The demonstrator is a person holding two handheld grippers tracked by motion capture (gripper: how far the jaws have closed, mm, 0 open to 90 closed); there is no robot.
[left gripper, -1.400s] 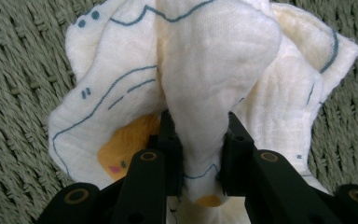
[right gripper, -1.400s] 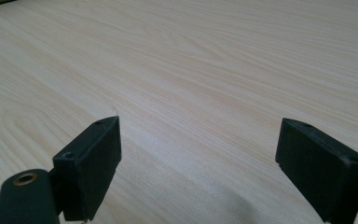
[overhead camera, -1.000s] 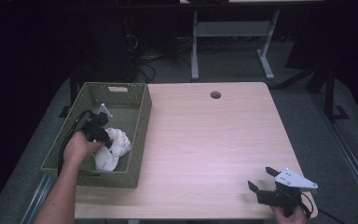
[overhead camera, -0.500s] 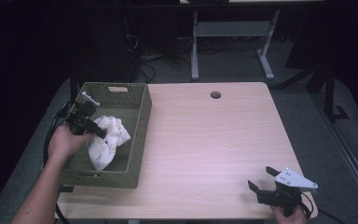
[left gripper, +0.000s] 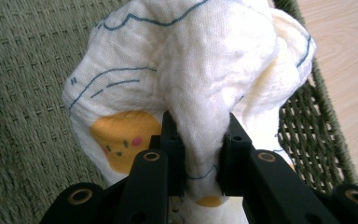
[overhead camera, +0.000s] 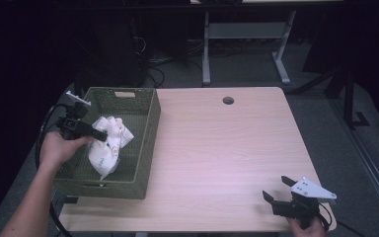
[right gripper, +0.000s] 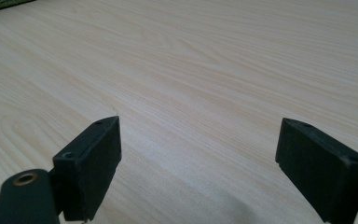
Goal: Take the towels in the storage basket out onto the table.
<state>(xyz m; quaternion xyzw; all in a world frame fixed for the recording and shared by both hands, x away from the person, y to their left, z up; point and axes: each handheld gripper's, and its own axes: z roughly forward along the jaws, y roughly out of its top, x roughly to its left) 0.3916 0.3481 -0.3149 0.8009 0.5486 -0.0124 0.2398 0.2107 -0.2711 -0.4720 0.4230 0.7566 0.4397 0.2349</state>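
Observation:
A white cloth with blue lines and yellow patches hangs above the floor of the green woven basket. My left gripper is shut on a fold of it, held up over the basket's left side. In the left gripper view the cloth bulges up between the two black jaws, which pinch it at my left gripper. My right gripper rests near the table's front right corner, jaws wide apart. In the right gripper view my right gripper has only bare wood between its jaws.
The light wooden table has a round cable hole near its far edge. The basket stands along the table's left edge. Desk legs and cables stand on the dark floor beyond the table.
My left gripper has risen and drawn back to the left, lifting the cloth partly out of the basket so it hangs stretched. The right gripper has stayed where it was.

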